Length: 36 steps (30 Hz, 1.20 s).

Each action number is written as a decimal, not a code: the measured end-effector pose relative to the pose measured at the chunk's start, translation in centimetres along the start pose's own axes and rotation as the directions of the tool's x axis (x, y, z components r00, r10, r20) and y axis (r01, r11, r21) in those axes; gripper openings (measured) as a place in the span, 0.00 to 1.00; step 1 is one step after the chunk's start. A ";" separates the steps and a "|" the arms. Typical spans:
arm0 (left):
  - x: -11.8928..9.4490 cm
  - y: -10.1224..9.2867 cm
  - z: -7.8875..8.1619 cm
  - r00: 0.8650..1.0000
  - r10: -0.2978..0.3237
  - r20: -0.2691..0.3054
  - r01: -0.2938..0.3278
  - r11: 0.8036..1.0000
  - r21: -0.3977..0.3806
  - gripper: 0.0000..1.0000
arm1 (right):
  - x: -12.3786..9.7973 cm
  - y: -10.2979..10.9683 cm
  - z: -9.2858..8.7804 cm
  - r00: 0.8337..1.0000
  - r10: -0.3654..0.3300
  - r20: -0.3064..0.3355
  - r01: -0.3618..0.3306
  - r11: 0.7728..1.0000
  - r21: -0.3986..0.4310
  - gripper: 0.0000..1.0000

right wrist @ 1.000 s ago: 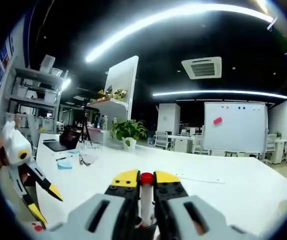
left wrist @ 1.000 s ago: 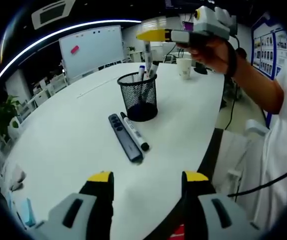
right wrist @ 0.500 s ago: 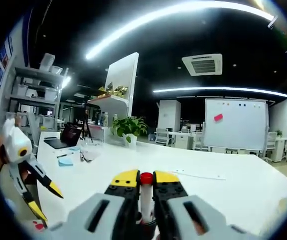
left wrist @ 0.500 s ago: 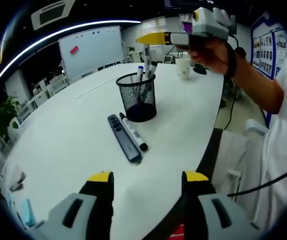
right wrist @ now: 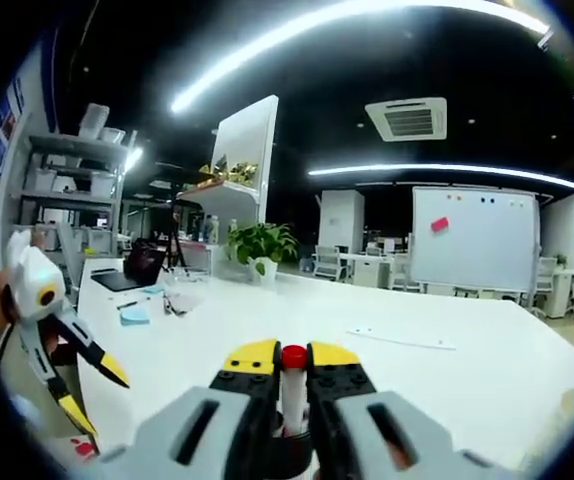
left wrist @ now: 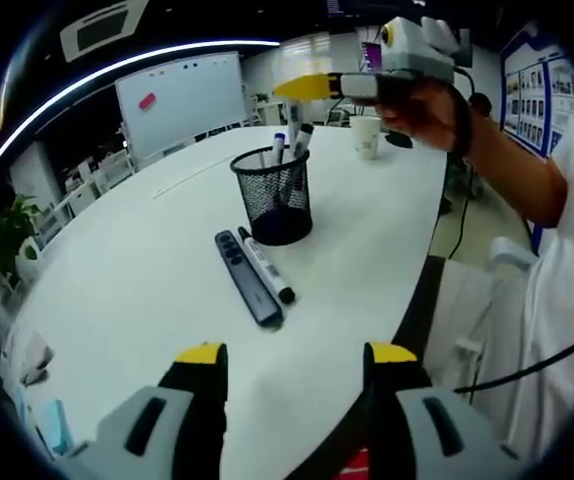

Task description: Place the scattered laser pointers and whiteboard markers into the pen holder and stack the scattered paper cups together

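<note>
Marker in right tongs: red-capped whiteboard marker pinched between the jaws of the right tongs; cap end pointing forward, white barrel running back between the jaws
Right tongs from the left gripper view: held in a person's hand high above the pen holder; yellow tip pointing toward the left of the view; whether the marker hangs below cannot be told from here
Left tongs: left tongs spread wide with nothing between the jaws; hovering above the near edge of the table
Left tongs from the right gripper view: seen at the far left edge, jaws apart, yellow tips pointing down
Pen holder: black mesh pen holder upright on the white table; several markers standing inside it, tips poking over the rim
Things lying loose: dark laser pointer flat on the table just in front of the pen holder; black-capped whiteboard marker lying right beside it, the two almost parallel
Paper cup: one paper cup upright on the far part of the table, well apart from the pen holder
Room: whiteboard with a pink item stuck on it behind the table; potted plant and open laptop on the far side in the right gripper view
</note>
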<state>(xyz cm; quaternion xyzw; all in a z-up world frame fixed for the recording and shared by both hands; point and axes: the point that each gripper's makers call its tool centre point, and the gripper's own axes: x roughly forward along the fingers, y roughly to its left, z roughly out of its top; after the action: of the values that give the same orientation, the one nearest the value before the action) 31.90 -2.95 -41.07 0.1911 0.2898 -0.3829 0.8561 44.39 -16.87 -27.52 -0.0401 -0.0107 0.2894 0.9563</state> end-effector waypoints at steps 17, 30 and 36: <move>0.1 -0.1 0.1 1.000 -0.001 -0.004 0.001 1.000 0.004 0.55 | 0.2 0.2 -0.9 0.999 0.021 -0.028 -0.020 0.999 0.026 0.11; 0.1 0.0 0.0 1.000 -0.001 -0.003 0.001 1.000 0.002 0.55 | 0.3 0.3 -1.6 0.998 0.030 -0.049 -0.028 0.999 0.039 0.11; 0.2 -0.1 0.0 1.000 -0.004 -0.003 0.004 1.000 -0.001 0.55 | 0.3 0.3 -1.8 0.998 0.033 -0.056 -0.031 0.999 0.041 0.11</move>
<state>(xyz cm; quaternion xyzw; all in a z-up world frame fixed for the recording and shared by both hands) 31.92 -3.10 -41.21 0.1908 0.2918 -0.3841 0.8549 44.55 -16.62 -29.33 -0.0291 0.0231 0.3035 0.9521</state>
